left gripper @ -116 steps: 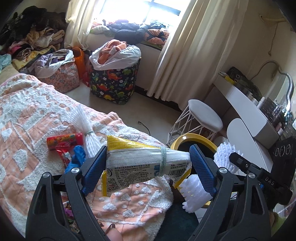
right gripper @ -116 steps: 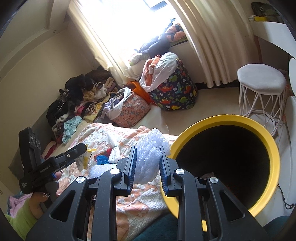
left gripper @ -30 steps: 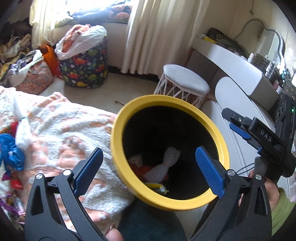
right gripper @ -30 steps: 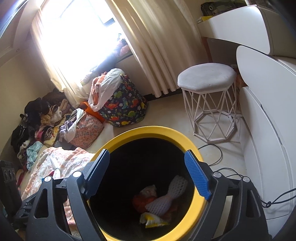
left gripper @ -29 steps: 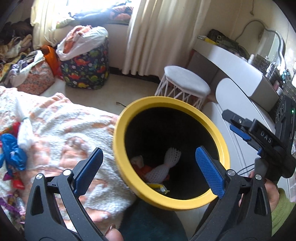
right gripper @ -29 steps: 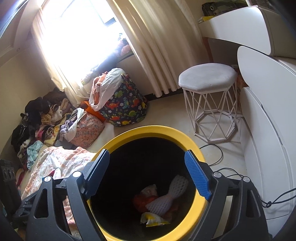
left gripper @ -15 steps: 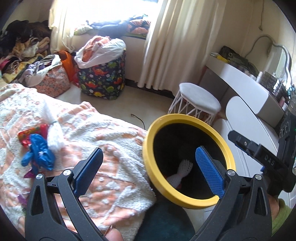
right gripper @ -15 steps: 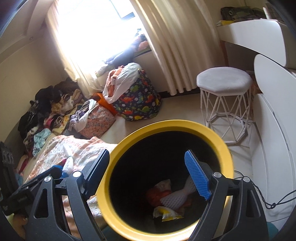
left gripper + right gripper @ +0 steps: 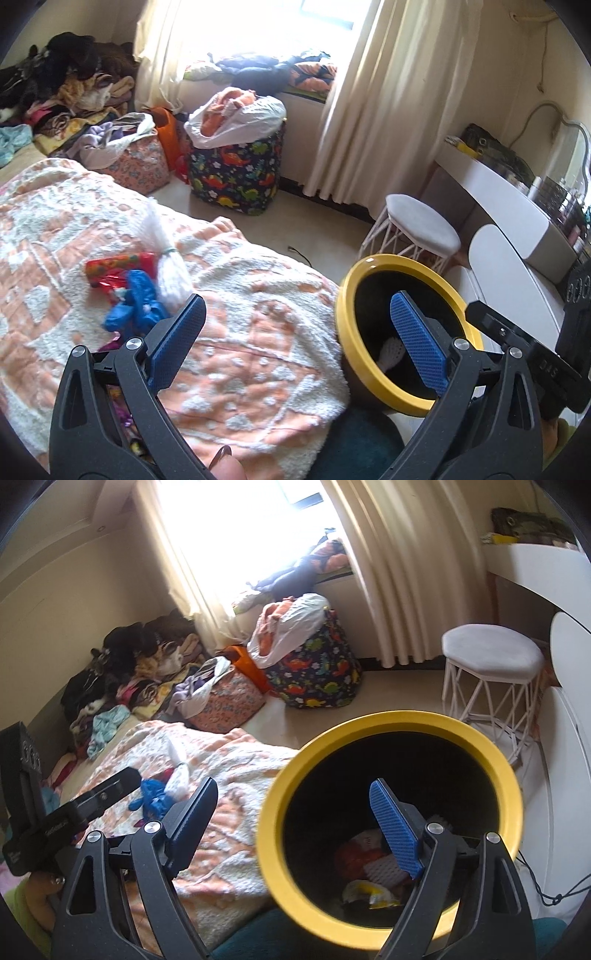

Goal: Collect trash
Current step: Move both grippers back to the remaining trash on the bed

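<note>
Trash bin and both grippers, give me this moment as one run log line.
left gripper: open, empty | right gripper: open, empty | bin: holds trash | blue wrapper, red wrapper: on blanket

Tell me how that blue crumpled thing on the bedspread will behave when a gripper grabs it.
The blue crumpled thing looks like thin scrunched plastic, so probably very light and floppy. It will likely squash between the pads rather than resist. Lying on the fluffy bedspread, it seems unlikely to roll.

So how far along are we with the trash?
Some is done: foam net, a red wrapper and a yellow one lie in the yellow bin. Nothing in hand: left claw and right claw are open, empty. Left on the blanket: blue bag, red wrapper, white netting.
</note>
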Demonstrator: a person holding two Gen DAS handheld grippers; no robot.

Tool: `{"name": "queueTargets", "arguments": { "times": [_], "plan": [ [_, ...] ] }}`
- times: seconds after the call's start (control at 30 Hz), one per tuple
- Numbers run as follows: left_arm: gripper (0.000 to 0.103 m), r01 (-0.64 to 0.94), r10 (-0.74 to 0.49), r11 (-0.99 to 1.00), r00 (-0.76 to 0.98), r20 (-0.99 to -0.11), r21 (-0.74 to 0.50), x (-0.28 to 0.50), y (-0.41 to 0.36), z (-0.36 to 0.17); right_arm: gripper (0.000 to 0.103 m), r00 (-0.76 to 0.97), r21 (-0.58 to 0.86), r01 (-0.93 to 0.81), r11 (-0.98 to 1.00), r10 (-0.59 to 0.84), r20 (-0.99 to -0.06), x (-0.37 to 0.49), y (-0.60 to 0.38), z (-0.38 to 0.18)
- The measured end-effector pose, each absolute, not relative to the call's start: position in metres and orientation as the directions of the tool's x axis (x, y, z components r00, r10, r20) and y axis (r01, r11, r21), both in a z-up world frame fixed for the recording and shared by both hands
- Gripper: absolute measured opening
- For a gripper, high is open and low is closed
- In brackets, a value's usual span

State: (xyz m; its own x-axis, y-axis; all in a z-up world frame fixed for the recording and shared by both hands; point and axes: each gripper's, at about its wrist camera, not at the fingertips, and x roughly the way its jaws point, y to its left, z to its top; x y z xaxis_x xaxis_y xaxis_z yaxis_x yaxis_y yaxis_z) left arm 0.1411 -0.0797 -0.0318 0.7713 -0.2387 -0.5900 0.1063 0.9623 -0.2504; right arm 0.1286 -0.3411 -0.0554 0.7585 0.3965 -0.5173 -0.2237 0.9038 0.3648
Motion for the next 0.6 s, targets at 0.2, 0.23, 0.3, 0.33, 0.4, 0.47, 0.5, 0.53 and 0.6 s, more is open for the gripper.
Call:
{"name": "queueTargets", "arguments": {
  "times": [0.2, 0.23, 0.3, 0.33, 0.4, 0.47, 0.5, 0.53, 0.6],
  "plan": [
    [0.092, 0.059, -0.204, 0.964, 0.788, -0.58, -0.259, 0.135, -0.057, -0.03, 0.083, 0.738, 0.352, -0.283, 0.892, 0.437, -0.515, 0.127, -0.32, -0.053],
    [0.092, 0.05, -0.197, 0.964, 0.792, -0.578, -0.261, 0.133, -0.053, -0.03, 0.083, 0.734, 0.353, -0.289, 0.89, 0.443, -0.516, 0.126, -0.317, -0.052],
    [0.092, 0.036, -0.186, 0.964, 0.797, -0.575, -0.262, 0.132, -0.046, -0.03, 0.084, 0.722, 0.35, -0.308, 0.885, 0.457, -0.52, 0.127, -0.308, -0.052],
    [0.092, 0.028, -0.181, 0.964, 0.799, -0.574, -0.265, 0.131, -0.042, -0.03, 0.084, 0.717, 0.348, -0.315, 0.883, 0.462, -0.522, 0.127, -0.304, -0.052],
    [0.092, 0.016, -0.173, 0.963, 0.802, -0.572, -0.269, 0.129, -0.035, -0.03, 0.085, 0.709, 0.341, -0.331, 0.88, 0.471, -0.525, 0.128, -0.295, -0.051],
    [0.092, 0.004, -0.165, 0.962, 0.805, -0.57, -0.273, 0.128, -0.026, -0.031, 0.087, 0.699, 0.333, -0.353, 0.875, 0.483, -0.527, 0.129, -0.284, -0.05],
    [0.092, -0.002, -0.161, 0.961, 0.807, -0.569, -0.275, 0.127, -0.021, -0.031, 0.087, 0.695, 0.328, -0.362, 0.873, 0.487, -0.529, 0.129, -0.279, -0.049],
    [0.092, -0.008, -0.157, 0.961, 0.808, -0.568, -0.277, 0.127, -0.017, -0.032, 0.088, 0.69, 0.327, -0.37, 0.87, 0.493, -0.53, 0.13, -0.274, -0.05],
    [0.092, -0.023, -0.147, 0.959, 0.81, -0.568, -0.282, 0.125, -0.009, -0.033, 0.089, 0.682, 0.319, -0.388, 0.865, 0.502, -0.532, 0.13, -0.265, -0.049]
  ]
}}
